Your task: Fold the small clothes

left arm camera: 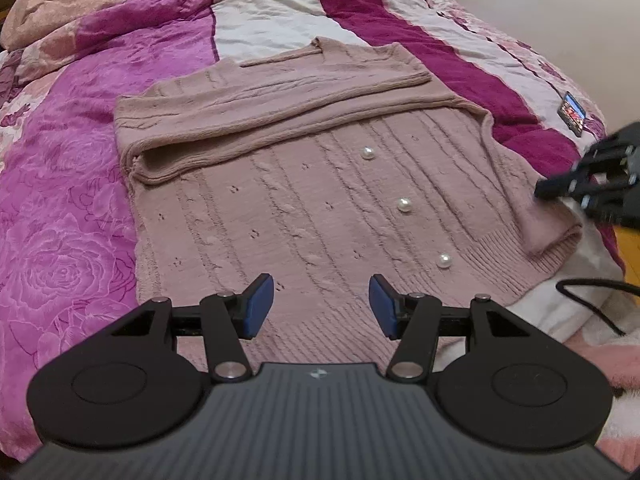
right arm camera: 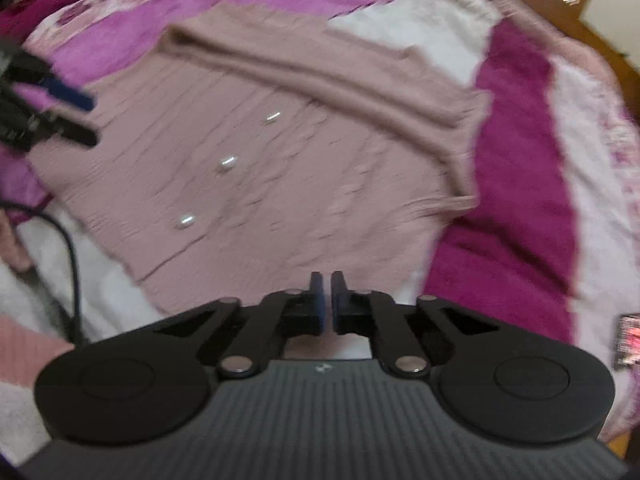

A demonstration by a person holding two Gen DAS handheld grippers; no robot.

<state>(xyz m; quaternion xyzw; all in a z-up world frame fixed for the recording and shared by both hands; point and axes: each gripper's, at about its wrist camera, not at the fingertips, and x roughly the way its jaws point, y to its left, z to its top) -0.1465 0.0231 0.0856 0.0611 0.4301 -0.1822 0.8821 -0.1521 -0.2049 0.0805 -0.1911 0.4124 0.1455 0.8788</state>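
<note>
On the bed [left arm camera: 72, 184] the pink sweater [left arm camera: 304, 200] lies flat ahead of both pairs of fingers, its sleeves already folded across the chest. Our left gripper [left arm camera: 321, 307] is spread wide and empty above the hem; our right gripper [right arm camera: 327, 302] is clenched on nothing. We should probably open the right fingers, then pinch both hem corners evenly, near the pearl buttons [left arm camera: 404, 204].

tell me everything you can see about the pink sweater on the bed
The pink sweater is a dusty-pink cable knit with small eyelet holes, a ribbed hem and three pearl buttons in a diagonal line. It lies flat on the magenta floral bedspread, with both sleeves folded across the chest as a thick band. Its hem reaches the bed's near edge. Neither gripper's fingers touch it.
</note>
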